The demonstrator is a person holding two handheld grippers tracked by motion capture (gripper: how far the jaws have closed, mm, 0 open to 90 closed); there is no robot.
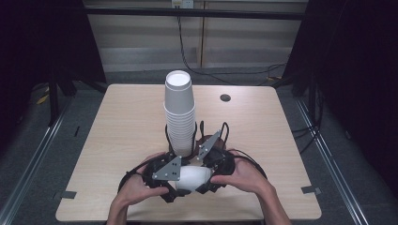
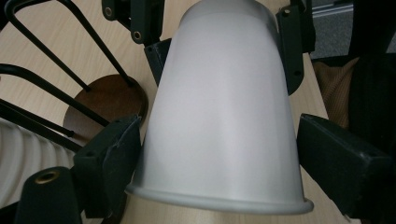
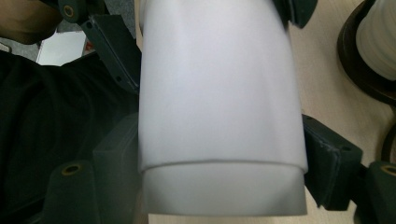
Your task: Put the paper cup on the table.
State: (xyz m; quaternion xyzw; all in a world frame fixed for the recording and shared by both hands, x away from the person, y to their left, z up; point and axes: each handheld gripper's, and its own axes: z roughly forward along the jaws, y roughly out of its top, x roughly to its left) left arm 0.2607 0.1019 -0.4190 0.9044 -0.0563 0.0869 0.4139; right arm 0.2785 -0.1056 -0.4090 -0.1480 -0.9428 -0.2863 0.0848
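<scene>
A white paper cup (image 1: 192,178) lies on its side just above the table's front middle, held between both grippers. My left gripper (image 1: 180,180) grips it near the rolled rim; in the left gripper view its jaws (image 2: 219,149) press both sides of the cup (image 2: 219,116). My right gripper (image 1: 206,176) takes the narrow end from the other side. In the right gripper view its jaws (image 3: 222,156) sit against the cup (image 3: 219,93), where a step line crosses the wall. Each view shows the other gripper's fingers (image 2: 292,46) (image 3: 112,46) at the cup's far end.
A tall stack of upturned white cups (image 1: 179,112) stands in a black wire holder just behind the grippers, on a brown round base (image 2: 107,102). A round cable hole (image 1: 225,98) sits at the table's back right. Dark curtains flank the wooden table (image 1: 117,140).
</scene>
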